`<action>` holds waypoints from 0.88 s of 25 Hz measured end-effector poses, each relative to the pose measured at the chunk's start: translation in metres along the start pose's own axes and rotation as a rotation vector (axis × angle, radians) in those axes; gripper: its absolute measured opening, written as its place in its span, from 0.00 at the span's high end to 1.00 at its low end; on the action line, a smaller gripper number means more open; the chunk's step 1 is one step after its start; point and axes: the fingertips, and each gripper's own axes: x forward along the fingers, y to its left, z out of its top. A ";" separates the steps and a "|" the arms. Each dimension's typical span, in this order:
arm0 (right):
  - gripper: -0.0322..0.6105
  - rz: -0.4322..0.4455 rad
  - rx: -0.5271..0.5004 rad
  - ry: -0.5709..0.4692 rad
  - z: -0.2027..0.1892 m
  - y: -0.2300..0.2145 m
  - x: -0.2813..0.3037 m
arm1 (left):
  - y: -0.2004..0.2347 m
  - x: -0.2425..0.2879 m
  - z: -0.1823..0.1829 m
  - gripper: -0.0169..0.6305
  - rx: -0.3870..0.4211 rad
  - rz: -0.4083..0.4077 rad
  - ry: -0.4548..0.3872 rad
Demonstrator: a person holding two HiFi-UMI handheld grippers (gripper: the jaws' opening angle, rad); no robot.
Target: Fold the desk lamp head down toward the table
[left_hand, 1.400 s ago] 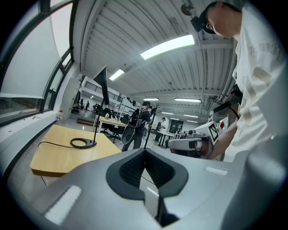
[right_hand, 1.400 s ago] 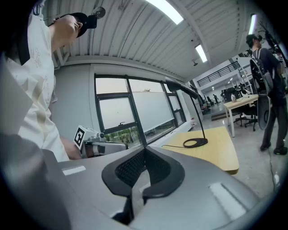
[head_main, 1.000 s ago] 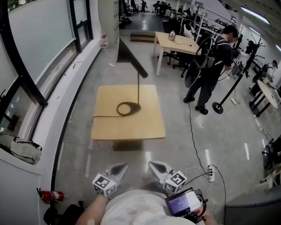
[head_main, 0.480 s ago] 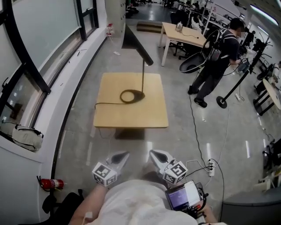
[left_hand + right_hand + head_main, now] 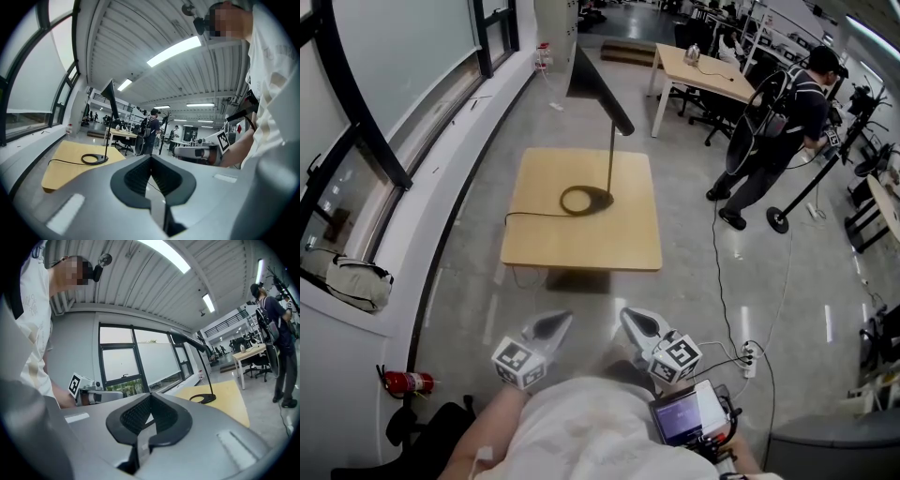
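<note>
1. The left gripper (image 5: 559, 322) hangs low by the wearer's torso, well short of the table (image 5: 581, 248) and off its near-left side. The forearm is tucked in, the tool points about level at the table, and the jaws are pressed together with nothing between them.
2. The lamp (image 5: 611, 155) stands on the table's far half. Its ring base (image 5: 586, 199) lies flat, its pole is upright, and its head (image 5: 584, 77) is raised over the far edge.
3. The right gripper (image 5: 632, 321) mirrors the left off the table's near-right side. It points level, its jaws closed and empty.
4. A person (image 5: 780, 122) stands well right of the table.
</note>
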 end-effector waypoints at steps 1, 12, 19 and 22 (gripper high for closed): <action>0.93 -0.003 0.001 -0.005 0.001 -0.003 0.001 | 0.002 0.001 0.001 0.97 -0.002 0.003 0.000; 0.93 0.003 -0.030 -0.019 0.029 -0.048 0.020 | 0.028 0.041 0.034 0.97 0.010 0.037 -0.031; 0.93 0.037 -0.053 -0.015 0.053 -0.076 0.055 | 0.061 0.065 0.060 0.97 0.008 0.083 -0.037; 0.93 0.056 -0.078 -0.021 0.071 -0.090 0.073 | 0.083 0.079 0.079 0.97 0.027 0.117 -0.057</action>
